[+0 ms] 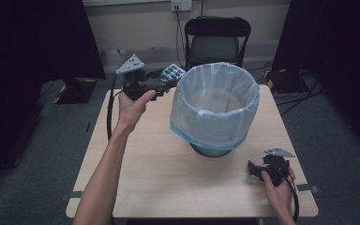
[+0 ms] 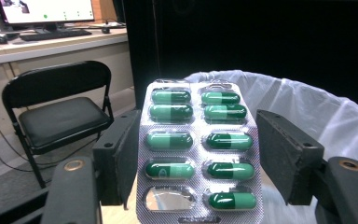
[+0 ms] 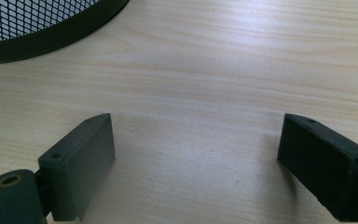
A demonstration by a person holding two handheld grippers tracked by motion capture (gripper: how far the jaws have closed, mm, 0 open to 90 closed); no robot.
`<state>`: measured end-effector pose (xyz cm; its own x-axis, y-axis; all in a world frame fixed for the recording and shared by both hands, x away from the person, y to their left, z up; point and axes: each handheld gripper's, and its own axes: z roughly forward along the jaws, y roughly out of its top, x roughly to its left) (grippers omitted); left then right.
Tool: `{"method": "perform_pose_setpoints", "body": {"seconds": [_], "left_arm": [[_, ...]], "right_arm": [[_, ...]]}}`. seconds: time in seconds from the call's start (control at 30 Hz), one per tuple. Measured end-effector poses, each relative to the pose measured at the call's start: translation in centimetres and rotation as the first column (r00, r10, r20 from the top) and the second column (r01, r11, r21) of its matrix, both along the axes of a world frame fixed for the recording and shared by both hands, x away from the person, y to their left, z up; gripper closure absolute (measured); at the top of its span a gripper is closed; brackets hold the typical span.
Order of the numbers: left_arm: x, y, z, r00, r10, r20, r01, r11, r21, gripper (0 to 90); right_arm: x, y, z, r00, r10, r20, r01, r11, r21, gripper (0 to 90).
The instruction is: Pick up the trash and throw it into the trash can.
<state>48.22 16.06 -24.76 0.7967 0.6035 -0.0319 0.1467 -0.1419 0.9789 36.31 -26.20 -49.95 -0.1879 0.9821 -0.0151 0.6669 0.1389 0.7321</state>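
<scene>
The left gripper (image 1: pixel 161 83) clamps a blister pack of green capsules (image 2: pixel 199 151), held aloft beside the rim of the lined bin (image 1: pixel 214 108). The right gripper (image 3: pixel 196 163) rests on the table (image 1: pixel 168 173), jaws spread wide and empty.

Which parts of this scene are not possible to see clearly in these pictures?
- Bottom of the bin: hidden in the high view by its white liner bag.
- Lower edge of the blister pack: cut off by the frame in the left gripper view.
- Print on the capsules: too small there.
- Bin in the right gripper view: just its mesh base, cut by the frame.
</scene>
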Motion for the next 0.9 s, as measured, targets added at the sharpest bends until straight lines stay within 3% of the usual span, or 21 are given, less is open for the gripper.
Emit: {"method": "perform_pose_setpoints", "body": {"seconds": [0.13, 0.2, 0.43, 0.5, 0.8, 0.9], "left_arm": [[0.2, -1.7, 0.8, 0.9981, -0.06, -0.007, 0.06, 0.998, -0.02, 34.1], [0.2, -3.3, 1.0, 0.9947, -0.103, -0.006, 0.103, 0.9947, 0.0, 34.0], [0.6, -6.1, 1.6, 0.9883, -0.148, -0.036, 0.148, 0.9889, 0.0, 34.0], [1.0, -7.5, 2.0, 0.9833, -0.175, -0.05, 0.176, 0.9841, 0.02, 34.0], [1.5, -9.1, 0.9, 0.9705, -0.229, -0.077, 0.233, 0.9712, 0.051, 33.9], [1.7, -9.1, 0.6, 0.9757, -0.205, -0.078, 0.209, 0.9764, 0.054, 31.1]], "right_arm": [[0.0, 0.0, 0.0, 1.0, 0.0, 0.0, 0.0, 1.0, 0.0, 9.8], [0.0, 0.0, 0.0, 1.0, 0.0, 0.0, 0.0, 1.0, 0.0, 9.8], [0.0, 0.0, 0.0, 1.0, 0.0, 0.0, 0.0, 1.0, 0.0, 9.8], [0.0, 0.0, 0.0, 1.0, 0.0, 0.0, 0.0, 1.0, 0.0, 9.8], [0.0, 0.0, 0.0, 1.0, 0.0, 0.0, 0.0, 1.0, 0.0, 9.8], [0.0, 0.0, 0.0, 1.0, 0.0, 0.0, 0.0, 1.0, 0.0, 9.8]]}}
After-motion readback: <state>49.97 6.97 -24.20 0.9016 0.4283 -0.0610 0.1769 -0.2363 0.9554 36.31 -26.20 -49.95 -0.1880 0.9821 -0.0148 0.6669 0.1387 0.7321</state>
